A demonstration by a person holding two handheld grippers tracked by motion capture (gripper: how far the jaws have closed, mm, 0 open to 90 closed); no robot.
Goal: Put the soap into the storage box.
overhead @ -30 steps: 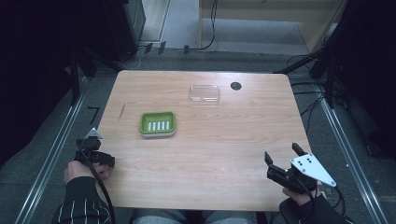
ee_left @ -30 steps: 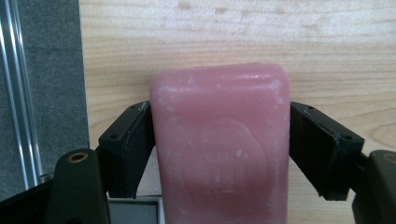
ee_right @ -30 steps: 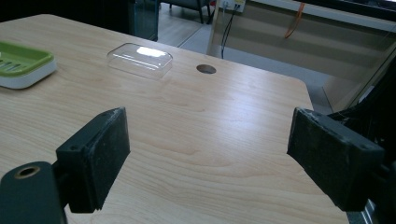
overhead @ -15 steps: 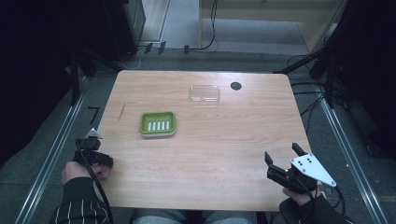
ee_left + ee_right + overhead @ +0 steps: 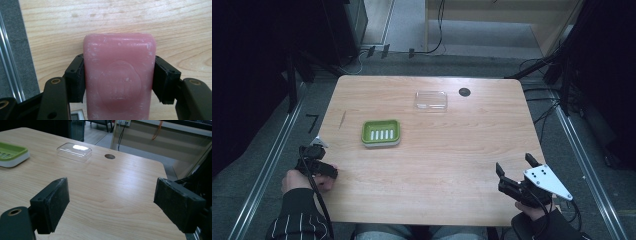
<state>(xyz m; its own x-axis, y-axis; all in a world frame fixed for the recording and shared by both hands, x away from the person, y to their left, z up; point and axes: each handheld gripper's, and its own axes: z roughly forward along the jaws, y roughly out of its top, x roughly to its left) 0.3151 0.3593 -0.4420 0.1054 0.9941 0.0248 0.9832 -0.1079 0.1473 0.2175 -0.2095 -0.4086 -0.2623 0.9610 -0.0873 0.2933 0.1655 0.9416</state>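
**Soap clamped at the left edge, dish waiting**

While your left gripper [image 5: 117, 82] sits at the near-left edge of the table [image 5: 452, 165], its jaws have just closed and now press on both long sides of the pink soap bar [image 5: 119, 75]. The bar lies flat on the wood, gripped across its width, likely so it can lift level. The green soap dish [image 5: 381, 133] stands near, up and to the right of that gripper, open side up, so it looks like the drop spot. The clear lid [image 5: 431, 100] lies farther back, apart from the dish, beside the table's round hole [image 5: 464, 92], probably parked for capping later. Your right gripper [image 5: 112, 205] waits at the near-right corner, jaws spread wide with nothing between them, only bare wood under it. Judging by this, the grasp is done and the lift comes next.
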